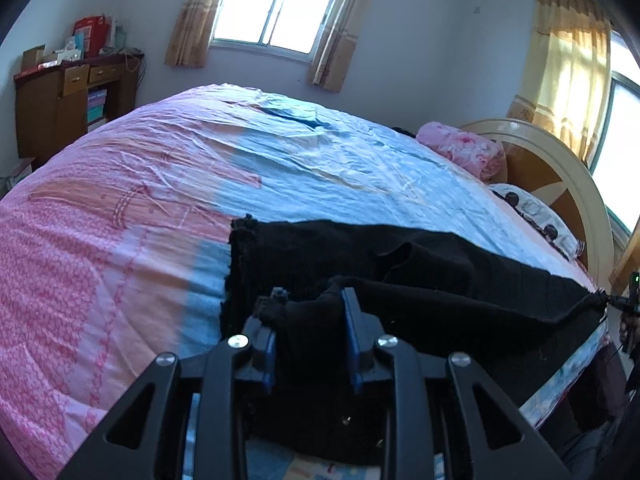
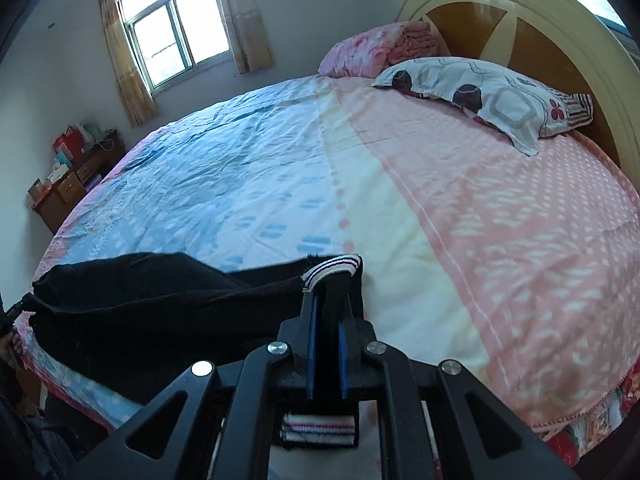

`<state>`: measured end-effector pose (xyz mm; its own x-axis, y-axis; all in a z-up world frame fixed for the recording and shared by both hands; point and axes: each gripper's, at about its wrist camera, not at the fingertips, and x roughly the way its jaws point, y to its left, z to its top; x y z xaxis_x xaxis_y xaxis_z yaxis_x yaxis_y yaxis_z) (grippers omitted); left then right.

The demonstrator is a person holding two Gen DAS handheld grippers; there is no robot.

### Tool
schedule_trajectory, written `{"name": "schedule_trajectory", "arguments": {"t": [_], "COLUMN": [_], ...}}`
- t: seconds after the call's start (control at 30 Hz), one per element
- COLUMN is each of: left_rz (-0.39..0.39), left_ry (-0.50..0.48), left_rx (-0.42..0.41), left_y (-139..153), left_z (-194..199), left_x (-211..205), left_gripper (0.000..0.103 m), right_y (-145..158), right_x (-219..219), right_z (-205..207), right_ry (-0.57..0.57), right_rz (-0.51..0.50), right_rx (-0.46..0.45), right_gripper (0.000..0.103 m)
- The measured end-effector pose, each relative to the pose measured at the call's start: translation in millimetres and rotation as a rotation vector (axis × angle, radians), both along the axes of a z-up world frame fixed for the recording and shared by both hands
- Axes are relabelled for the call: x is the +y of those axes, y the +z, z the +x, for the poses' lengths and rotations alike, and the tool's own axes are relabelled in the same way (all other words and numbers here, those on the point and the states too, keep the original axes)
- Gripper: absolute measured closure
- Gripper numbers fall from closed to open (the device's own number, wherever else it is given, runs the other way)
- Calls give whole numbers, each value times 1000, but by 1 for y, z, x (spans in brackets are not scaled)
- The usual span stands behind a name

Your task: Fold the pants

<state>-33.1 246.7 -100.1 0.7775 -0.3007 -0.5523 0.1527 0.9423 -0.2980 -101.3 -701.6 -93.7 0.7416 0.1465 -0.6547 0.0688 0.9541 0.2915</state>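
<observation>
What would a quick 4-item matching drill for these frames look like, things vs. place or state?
Things:
1. black pants
2. patterned pillow
3. left hand-held gripper
4. folded pink blanket

Place or state:
A. lies flat in front of the headboard
B. stretched across the near edge of the bed
C. stacked at the head of the bed, beside the pillow
D. closed on dark fabric

Pairs: 1-B, 2-A, 3-D, 4-C
</observation>
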Motion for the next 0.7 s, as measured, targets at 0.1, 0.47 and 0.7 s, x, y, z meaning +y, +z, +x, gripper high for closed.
{"name": "schedule_trajectory", "arguments": {"t": [0.1, 0.47, 0.7], "left_rz": [34, 123, 107], "left_ry": [-6, -32, -38], "left_rx": [-26, -69, -83], "left_y": [-2, -9, -8], "left_z": [-6, -23, -25], "left_x": [-3, -9, -7], "left_gripper": [73, 71, 71], "right_y": [5, 66, 23], "right_x": [-3, 176, 385], "right_z": [-16, -12, 37], "right_ry": [-40, 228, 727], "right_rz": [-5, -186, -296], "right_rx": [-5, -137, -80], "right_gripper": [73, 67, 67]}}
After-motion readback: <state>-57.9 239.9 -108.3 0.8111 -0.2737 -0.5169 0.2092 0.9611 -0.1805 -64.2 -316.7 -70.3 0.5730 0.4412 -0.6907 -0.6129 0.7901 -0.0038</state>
